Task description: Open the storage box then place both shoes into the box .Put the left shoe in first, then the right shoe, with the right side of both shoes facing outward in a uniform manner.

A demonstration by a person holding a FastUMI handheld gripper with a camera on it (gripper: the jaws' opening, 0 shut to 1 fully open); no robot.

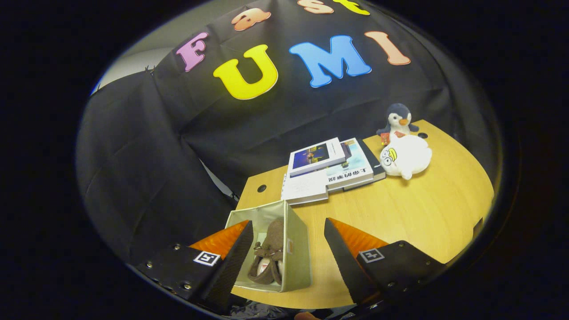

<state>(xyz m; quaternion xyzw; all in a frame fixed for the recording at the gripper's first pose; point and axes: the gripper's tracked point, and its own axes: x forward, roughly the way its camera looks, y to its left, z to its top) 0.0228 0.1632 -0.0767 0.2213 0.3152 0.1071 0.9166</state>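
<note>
1. The pale green fabric storage box (297,249) stands open at the near left corner of the light wooden surface (413,213), its top clear of any lid, so the opening step looks finished.
2. One brown suede lace-up shoe (269,258) lies inside the box, running lengthwise along its floor. By the task's order this should be the left shoe, though which foot it fits cannot be told from here.
3. The gripper (289,255) hangs above the box with its black, orange-backed fingers (340,249) spread wide and holding nothing; the box and shoe lie between and just below them.
4. Judged from this, the task is about halfway: a second shoe remains to be fetched and set beside the first with matching sides outward.
5. Farther back lies a loose stack of books (329,171), and to their right a grey and white penguin plush (397,120) and a round white plush (406,156) (none of these belongs to the task).
</note>
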